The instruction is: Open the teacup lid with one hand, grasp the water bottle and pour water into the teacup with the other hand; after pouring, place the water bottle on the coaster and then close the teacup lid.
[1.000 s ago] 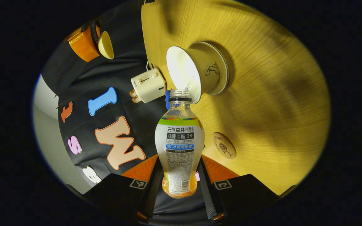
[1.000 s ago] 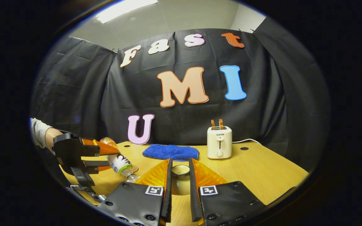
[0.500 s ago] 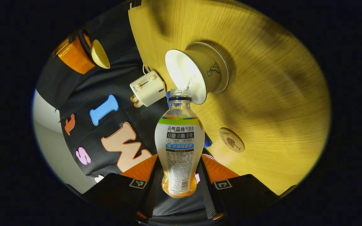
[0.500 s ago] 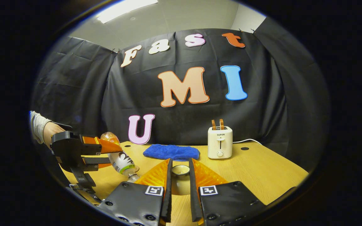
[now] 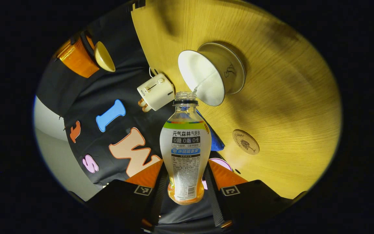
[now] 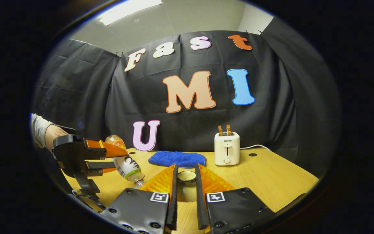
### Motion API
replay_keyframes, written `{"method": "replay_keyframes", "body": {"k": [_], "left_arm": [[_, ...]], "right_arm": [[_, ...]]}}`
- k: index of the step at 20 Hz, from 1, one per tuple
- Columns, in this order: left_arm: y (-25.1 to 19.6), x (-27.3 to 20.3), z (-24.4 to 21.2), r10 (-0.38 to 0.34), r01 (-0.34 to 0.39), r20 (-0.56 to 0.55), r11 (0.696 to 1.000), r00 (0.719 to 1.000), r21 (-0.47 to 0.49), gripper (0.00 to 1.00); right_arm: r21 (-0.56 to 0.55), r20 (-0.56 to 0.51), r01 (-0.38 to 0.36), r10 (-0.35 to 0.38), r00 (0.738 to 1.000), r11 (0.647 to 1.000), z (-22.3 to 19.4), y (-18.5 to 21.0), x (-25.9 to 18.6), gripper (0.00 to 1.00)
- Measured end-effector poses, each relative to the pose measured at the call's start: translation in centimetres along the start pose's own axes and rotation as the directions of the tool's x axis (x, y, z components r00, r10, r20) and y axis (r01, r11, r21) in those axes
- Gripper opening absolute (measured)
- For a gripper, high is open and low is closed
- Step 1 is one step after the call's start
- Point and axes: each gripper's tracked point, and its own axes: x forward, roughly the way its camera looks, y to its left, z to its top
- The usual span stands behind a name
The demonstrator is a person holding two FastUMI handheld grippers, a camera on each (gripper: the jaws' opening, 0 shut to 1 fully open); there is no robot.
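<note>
In the left gripper view, going from left to right: your right gripper (image 5: 93, 58) is showing far off at the upper left, pinching the teacup lid (image 5: 104, 57) between its fingers, well clear of the cup. Next comes the white toaster (image 5: 155, 92) against the booth wall, and then your left gripper (image 5: 185, 182), which is clamping the water bottle (image 5: 185, 148) low on its body with both fingers pressing its sides. The bottle is lying tipped, its open mouth sitting just beside the rim of the teacup (image 5: 210, 77), and a thin thread of water is showing between mouth and rim. The cup is standing on its saucer (image 5: 238, 71) on the wooden table (image 5: 287, 97). A corner of the blue cloth (image 5: 215, 143) is peeking out behind the bottle. Farther right, the round wooden coaster (image 5: 245, 142) is lying bare on the table, well apart from the cup.

In the right gripper view, left to right again: your hand (image 6: 52, 135) is holding the left gripper (image 6: 104, 158), with the bottle (image 6: 126, 162) slanting neck-down toward the middle. The blue cloth (image 6: 177, 159) is lying at the back of the table (image 6: 271, 177). Your right gripper (image 6: 186, 182) is gripping the lid (image 6: 186, 176), fingers closed in on either side of it. The toaster (image 6: 227, 148) is standing upright to the right with two slices sticking out of its top
</note>
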Motion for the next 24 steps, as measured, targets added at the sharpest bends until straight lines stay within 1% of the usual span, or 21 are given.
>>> {"method": "replay_keyframes", "body": {"k": [2, 4, 6, 9, 11, 13, 14, 16, 17, 18, 19, 20, 21, 24], "left_arm": [[-0.3, 0.1, 0.2, -0.012, 0.013, 0.014, 0.999, 1.000, -0.040, 0.61], [-0.6, 0.2, 0.5, -0.019, 0.023, 0.038, 0.994, 0.999, -0.106, 0.61], [-1.3, 0.3, 0.6, -0.031, 0.040, 0.048, 0.982, 0.998, -0.182, 0.61], [-2.4, -0.6, 0.8, -0.031, 0.045, 0.060, 0.966, 0.998, -0.253, 0.61], [-3.7, -0.9, 1.2, -0.056, 0.078, 0.078, 0.947, 0.995, -0.311, 0.60], [-4.3, -0.9, 1.6, -0.066, 0.095, 0.089, 0.919, 0.994, -0.383, 0.61], [-4.5, -1.1, 1.5, -0.066, 0.101, 0.096, 0.897, 0.993, -0.430, 0.60], [-4.8, -1.2, 1.7, -0.066, 0.114, 0.109, 0.839, 0.992, -0.532, 0.60], [-4.8, -1.3, 1.9, -0.060, 0.116, 0.115, 0.804, 0.992, -0.583, 0.60], [-4.7, -1.5, 1.9, -0.057, 0.121, 0.122, 0.768, 0.991, -0.629, 0.60], [-4.5, -1.6, 2.0, -0.047, 0.122, 0.128, 0.726, 0.991, -0.677, 0.59], [-4.5, -1.7, 2.3, -0.043, 0.130, 0.138, 0.684, 0.990, -0.718, 0.62], [-4.4, -1.7, 2.4, -0.036, 0.132, 0.142, 0.646, 0.989, -0.751, 0.61], [-4.2, -1.8, 2.4, -0.017, 0.125, 0.139, 0.552, 0.990, -0.825, 0.60]], "right_arm": [[0.000, -0.001, -0.003, 0.003, 1.000, 1.000, 0.0, 0.1, 0.1, 0.28], [-0.004, -0.005, -0.005, 0.005, 1.000, 1.000, -0.2, 0.1, 0.2, 0.28], [0.001, -0.013, -0.009, 0.009, 1.000, 1.000, -0.5, 0.2, 0.2, 0.28], [-0.002, -0.020, -0.015, 0.015, 1.000, 1.000, -0.7, 0.6, 0.3, 0.28], [-0.007, -0.020, -0.021, 0.021, 1.000, 1.000, -0.8, 1.0, 0.4, 0.28], [-0.009, -0.021, -0.029, 0.029, 0.999, 1.000, -0.9, 1.4, 0.4, 0.27], [-0.010, -0.023, -0.033, 0.033, 0.999, 0.999, -1.0, 1.7, 0.4, 0.28], [-0.013, -0.031, -0.043, 0.042, 0.999, 0.999, -1.3, 2.1, 0.5, 0.28], [-0.016, -0.034, -0.047, 0.047, 0.998, 0.999, -1.5, 2.3, 0.6, 0.27], [-0.017, -0.038, -0.051, 0.050, 0.998, 0.999, -1.6, 2.5, 0.6, 0.28], [-0.016, -0.042, -0.055, 0.054, 0.998, 0.998, -1.8, 2.7, 0.7, 0.27], [-0.017, -0.045, -0.060, 0.059, 0.997, 0.998, -2.0, 2.8, 0.7, 0.28], [-0.020, -0.047, -0.061, 0.060, 0.997, 0.998, -2.0, 3.0, 0.7, 0.28], [-0.024, -0.050, -0.070, 0.069, 0.996, 0.997, -2.1, 3.4, 0.8, 0.28]]}}
